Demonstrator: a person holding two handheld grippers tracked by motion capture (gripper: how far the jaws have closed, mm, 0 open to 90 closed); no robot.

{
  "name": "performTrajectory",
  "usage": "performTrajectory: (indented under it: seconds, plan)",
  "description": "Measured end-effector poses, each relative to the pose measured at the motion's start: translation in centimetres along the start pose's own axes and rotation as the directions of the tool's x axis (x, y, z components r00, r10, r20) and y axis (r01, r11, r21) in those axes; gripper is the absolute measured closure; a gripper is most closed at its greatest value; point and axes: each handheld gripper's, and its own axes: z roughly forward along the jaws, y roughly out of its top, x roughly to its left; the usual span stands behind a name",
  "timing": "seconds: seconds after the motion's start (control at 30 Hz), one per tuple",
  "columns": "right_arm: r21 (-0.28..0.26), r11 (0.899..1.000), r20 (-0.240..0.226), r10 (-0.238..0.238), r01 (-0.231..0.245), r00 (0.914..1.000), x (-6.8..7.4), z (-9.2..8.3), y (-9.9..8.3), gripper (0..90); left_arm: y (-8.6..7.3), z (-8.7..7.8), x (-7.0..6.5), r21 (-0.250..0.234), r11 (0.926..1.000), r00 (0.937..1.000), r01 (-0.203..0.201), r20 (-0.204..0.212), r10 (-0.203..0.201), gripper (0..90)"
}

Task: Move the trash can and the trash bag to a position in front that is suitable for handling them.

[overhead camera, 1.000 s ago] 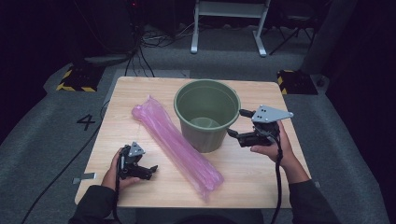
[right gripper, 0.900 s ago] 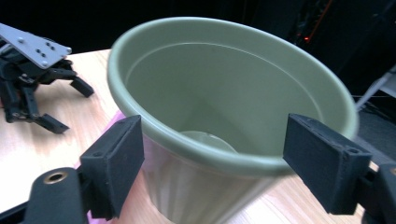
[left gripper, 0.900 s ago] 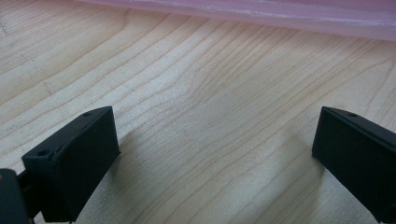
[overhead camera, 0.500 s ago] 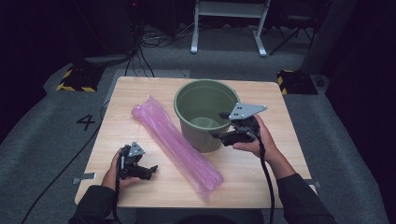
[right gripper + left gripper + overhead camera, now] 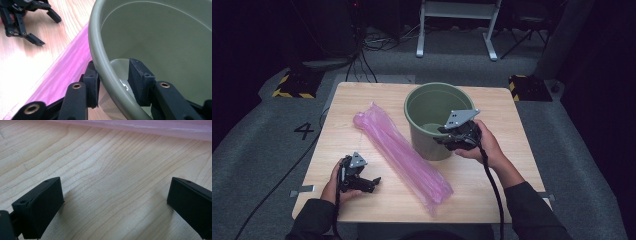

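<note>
Nearest the person, the left claw (image 5: 371,182) rested on the wooden surface (image 5: 362,100) with its jaws wide apart and nothing between them. Beside it the pink plastic bag (image 5: 399,150) lay slantwise, limp and thin (likely slippery, best pinched at an open edge). Farther on stood the green bucket (image 5: 437,102), upright near the surface's far edge. The right claw (image 5: 112,80) had just been closing, straddling the rim, one pad outside, one inside. The bucket looked stiff and light, so the rim suited gripping.
</note>
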Motion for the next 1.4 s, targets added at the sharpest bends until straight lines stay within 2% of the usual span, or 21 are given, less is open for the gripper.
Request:
performTrajectory:
  seconds: [0.2,0.3,0.37,0.4,0.47,0.5,0.53,0.57,0.6,0.67,0.7,0.73,0.77,0.8,0.9,1.0,1.17,1.2,1.27,1.33,1.4]
  plan:
    - [0.026,1.0,0.016,-0.005,0.004,0.9999,-0.4,0.0,-0.1,61.3,0.0,0.0,0.0,0.0,1.0,1.0,0.0,0.0,0.0,0.4]
    - [0.039,0.999,0.051,0.005,-0.007,0.9987,-1.0,0.1,-0.5,58.4,0.0,0.0,0.0,0.0,1.0,1.0,0.0,0.0,0.0,0.4]
    - [0.036,0.999,0.054,0.013,-0.015,0.9985,-1.2,0.1,-0.7,56.9,0.0,0.0,0.0,0.0,1.0,1.0,0.001,0.0,-0.001,0.4]
    - [0.032,0.999,0.058,0.02,-0.022,0.9981,-1.3,0.1,-0.8,53.3,0.0,0.0,0.0,0.0,1.0,1.0,0.0,0.0,0.0,0.3]
    - [0.022,0.999,0.073,0.023,-0.025,0.9971,-1.5,0.1,-1.0,40.5,0.0,0.0,0.0,0.0,1.0,1.0,0.001,0.0,-0.001,0.4]
    - [-0.006,0.999,0.08,0.048,-0.048,0.9956,-1.5,-0.3,-1.2,35.0,0.0,0.0,0.0,0.001,1.0,1.0,0.001,0.0,-0.001,0.4]
    - [-0.006,0.999,0.08,0.048,-0.048,0.9956,-1.5,-0.3,-1.2,35.0,0.0,0.0,0.0,0.001,1.0,1.0,0.001,0.0,-0.001,0.4]
    - [-0.047,0.998,0.095,0.057,-0.053,0.9939,-1.4,-1.0,-1.3,29.8,0.0,0.0,0.0,0.001,1.0,1.0,0.002,-0.001,-0.002,0.3]
    - [-0.047,0.998,0.095,0.057,-0.053,0.9939,-1.4,-1.0,-1.3,29.8,0.0,0.0,0.0,0.0,1.0,1.0,0.003,-0.002,-0.003,0.3]
    - [-0.083,0.995,0.113,0.067,-0.058,0.9914,-1.1,-1.9,-1.5,28.4,0.0,0.0,0.0,0.0,1.0,1.0,0.004,-0.003,-0.004,0.3]
    - [-0.12,0.991,0.135,0.07,-0.053,0.9884,-0.8,-3.0,-1.8,27.6,0.0,0.0,-0.1,0.0,1.0,1.0,0.008,-0.005,-0.008,0.3]
    - [-0.12,0.991,0.135,0.07,-0.053,0.9884,-0.8,-3.0,-1.8,27.6,0.0,0.0,-0.1,0.0,1.0,1.0,0.008,-0.005,-0.008,0.3]
    - [-0.15,0.987,0.149,0.078,-0.056,0.9858,-0.5,-4.0,-2.3,27.6,0.0,0.0,-0.1,0.003,1.0,1.0,0.006,-0.007,-0.006,0.3]
    - [-0.15,0.987,0.149,0.078,-0.056,0.9858,-0.5,-4.0,-2.3,27.6,0.0,0.0,-0.1,0.004,1.0,0.9999,0.009,-0.007,-0.009,0.3]
    - [-0.189,0.979,0.145,0.106,-0.077,0.9837,0.3,-5.8,-3.4,27.8,0.1,0.0,-0.3,0.002,0.9999,0.9999,0.012,-0.011,-0.012,0.3]
    - [-0.198,0.978,0.167,0.104,-0.07,0.9805,0.6,-6.5,-4.0,28.1,0.1,0.1,-0.4,0.001,1.0,0.9999,0.007,-0.009,-0.007,0.3]
    - [-0.23,0.966,0.153,0.151,-0.113,0.9767,1.4,-7.6,-6.4,28.4,0.1,0.0,-0.5,0.005,1.0,0.9999,0.003,-0.011,-0.003,0.3]
    - [-0.23,0.966,0.153,0.151,-0.113,0.9767,1.4,-7.6,-6.4,28.4,0.1,0.0,-0.5,0.005,1.0,0.9999,0.003,-0.011,-0.003,0.3]
    - [-0.247,0.961,0.134,0.165,-0.128,0.9772,1.9,-7.6,-7.3,29.0,0.1,0.1,-0.5,0.002,1.0,0.9999,0.005,-0.013,-0.005,0.3]
    - [-0.244,0.961,0.14,0.17,-0.132,0.9756,2.7,-7.5,-8.1,29.2,0.1,0.1,-0.6,0.0,0.9999,0.9999,0.013,-0.01,-0.013,0.3]
    - [-0.236,0.963,0.124,0.161,-0.129,0.979,3.5,-7.2,-8.9,29.0,0.1,0.1,-0.7,0.002,1.0,0.9999,0.009,-0.01,-0.009,0.3]
